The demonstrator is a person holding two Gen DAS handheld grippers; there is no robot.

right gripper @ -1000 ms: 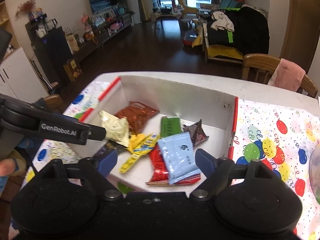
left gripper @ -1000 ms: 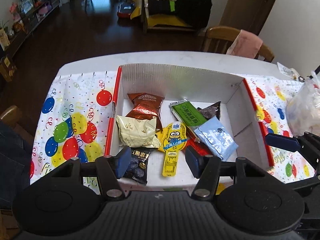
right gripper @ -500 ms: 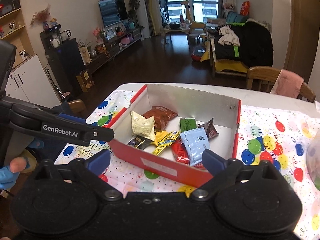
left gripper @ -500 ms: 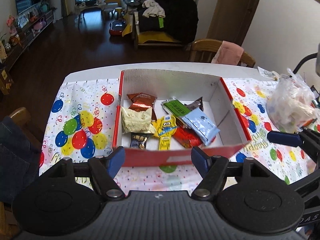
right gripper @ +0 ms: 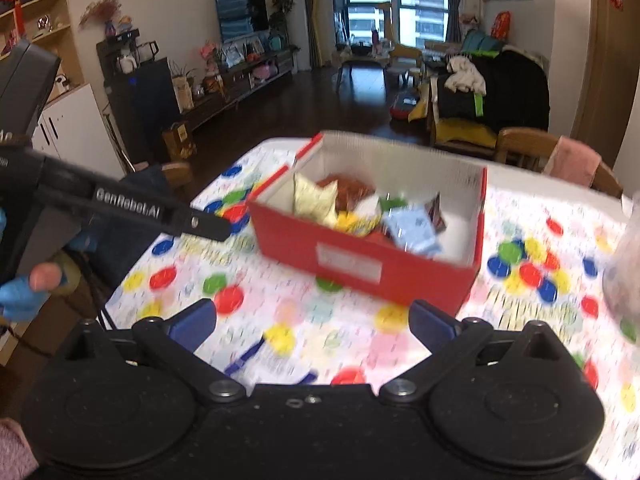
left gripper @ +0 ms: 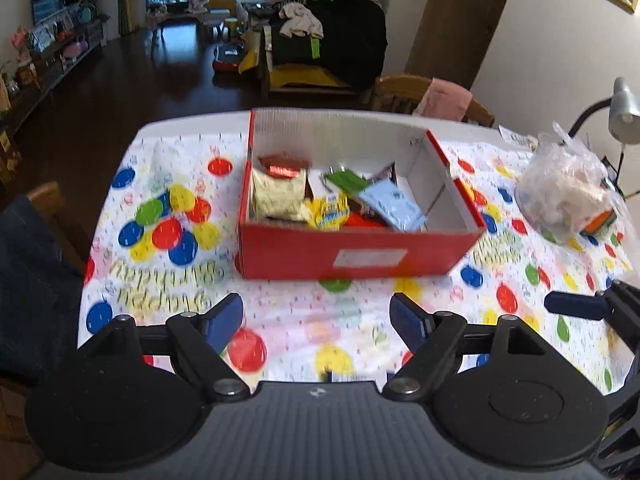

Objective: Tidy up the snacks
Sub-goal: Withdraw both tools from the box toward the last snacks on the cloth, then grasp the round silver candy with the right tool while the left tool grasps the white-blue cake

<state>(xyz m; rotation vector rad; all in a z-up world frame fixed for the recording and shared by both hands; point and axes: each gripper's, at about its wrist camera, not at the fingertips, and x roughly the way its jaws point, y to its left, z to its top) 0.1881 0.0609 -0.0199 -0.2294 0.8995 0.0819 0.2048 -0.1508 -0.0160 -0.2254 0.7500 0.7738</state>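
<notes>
A red box (left gripper: pixel 360 258) with white inside walls stands on the balloon-print tablecloth (left gripper: pixel 168 240). In it lie a cream packet (left gripper: pixel 278 196), a yellow packet (left gripper: pixel 328 212), a light blue packet (left gripper: pixel 394 206), a green packet (left gripper: pixel 346 180) and a red-brown packet (left gripper: pixel 282 164). My left gripper (left gripper: pixel 316 316) hangs over the cloth short of the box, its jaws opening with nothing between them. My right gripper (right gripper: pixel 312 322) stands wide open, also short of the box (right gripper: pixel 360 264) and holding nothing. The picture is blurred by motion.
A clear plastic bag (left gripper: pixel 568 196) with more items sits right of the box. A wooden chair (left gripper: pixel 444 98) with a pink cloth stands behind the table, a grey lamp (left gripper: pixel 622 108) at far right. A blue-gloved hand (right gripper: pixel 24 292) holds the left gripper.
Both grippers have drawn back from above the box toward the table's near edge. The box's red front wall now shows. Both pairs of jaws stand wider apart.
</notes>
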